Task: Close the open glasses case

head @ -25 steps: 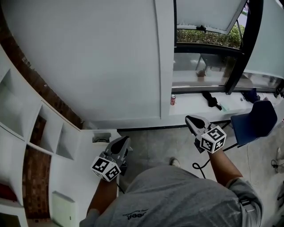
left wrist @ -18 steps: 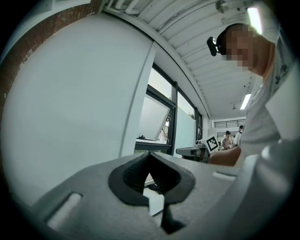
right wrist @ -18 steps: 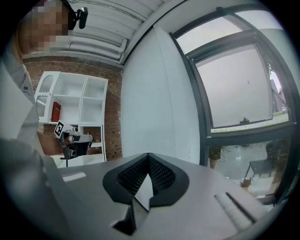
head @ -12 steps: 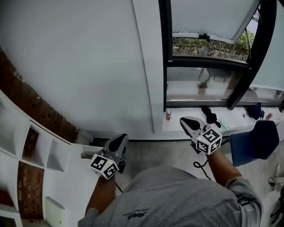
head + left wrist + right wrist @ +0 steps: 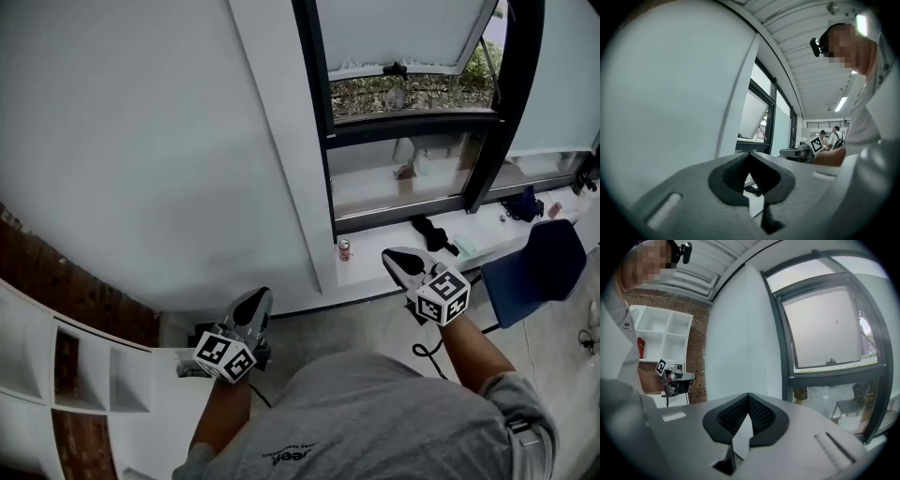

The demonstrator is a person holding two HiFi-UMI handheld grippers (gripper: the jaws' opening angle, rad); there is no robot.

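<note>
No glasses case can be made out for certain in any view. A dark object (image 5: 433,232) lies on the white window sill (image 5: 394,272), too small to identify. My left gripper (image 5: 255,300) is held level at the lower left, shut and empty, its tip toward the white wall. My right gripper (image 5: 394,255) is also shut and empty, pointing toward the sill and close to the dark object in the picture. In the left gripper view the jaws (image 5: 750,153) meet with nothing between them. The right gripper view shows its jaws (image 5: 748,395) closed the same way.
A red can (image 5: 344,249) stands on the sill by the dark window frame (image 5: 319,122). A blue chair (image 5: 534,267) is at the right, white shelves (image 5: 84,375) at the lower left. A black cable (image 5: 427,352) lies on the floor.
The whole view has swung: the window and sill have slid left and nearer, the shelves down to the lower left. Both grippers travelled sideways with the person and stayed shut.
</note>
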